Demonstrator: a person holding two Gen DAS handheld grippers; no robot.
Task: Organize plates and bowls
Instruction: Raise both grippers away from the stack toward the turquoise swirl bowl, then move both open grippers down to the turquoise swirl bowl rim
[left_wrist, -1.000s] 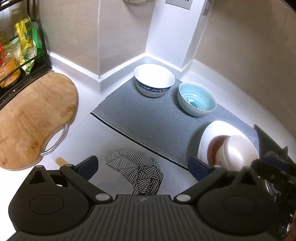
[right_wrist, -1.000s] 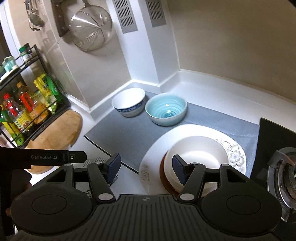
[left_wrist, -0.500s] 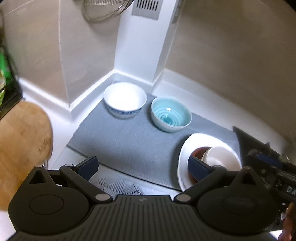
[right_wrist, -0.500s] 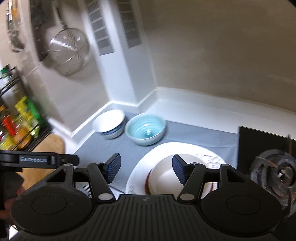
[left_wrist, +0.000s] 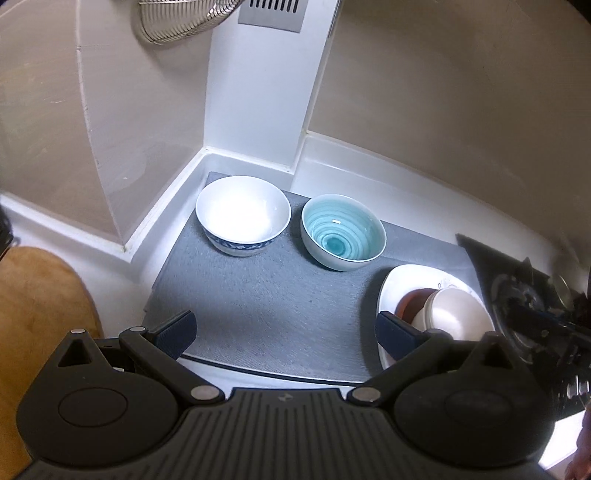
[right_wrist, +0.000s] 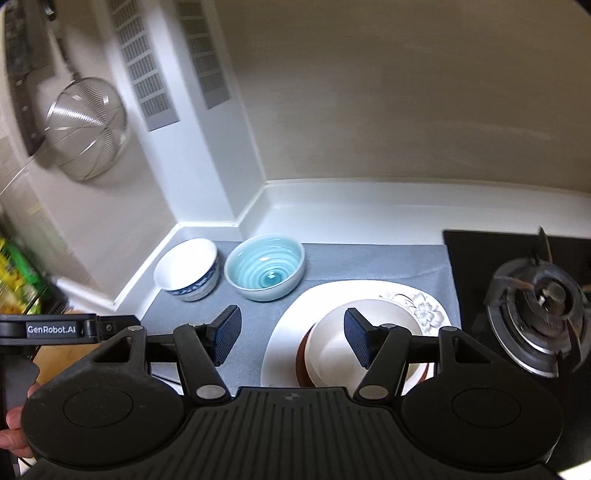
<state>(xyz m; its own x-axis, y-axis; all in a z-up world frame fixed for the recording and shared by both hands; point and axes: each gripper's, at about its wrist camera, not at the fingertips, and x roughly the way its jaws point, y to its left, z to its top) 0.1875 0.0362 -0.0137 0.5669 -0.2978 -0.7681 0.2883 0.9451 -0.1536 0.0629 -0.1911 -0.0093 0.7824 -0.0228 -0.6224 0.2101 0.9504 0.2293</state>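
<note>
A grey mat (left_wrist: 266, 295) lies in the counter corner; cutting board (left_wrist: 33, 314) left of it, burner (right_wrist: 539, 299) right, strainer (right_wrist: 86, 129) above.

Teal-ringed bowl (left_wrist: 343, 232), blue-banded white bowl (left_wrist: 243, 214), seemingly floral-edged plate (right_wrist: 424, 310).

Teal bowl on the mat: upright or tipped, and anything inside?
Upright and empty. The teal bowl sits rim-up on the grey mat, its ringed glaze visible to the bottom.
</note>
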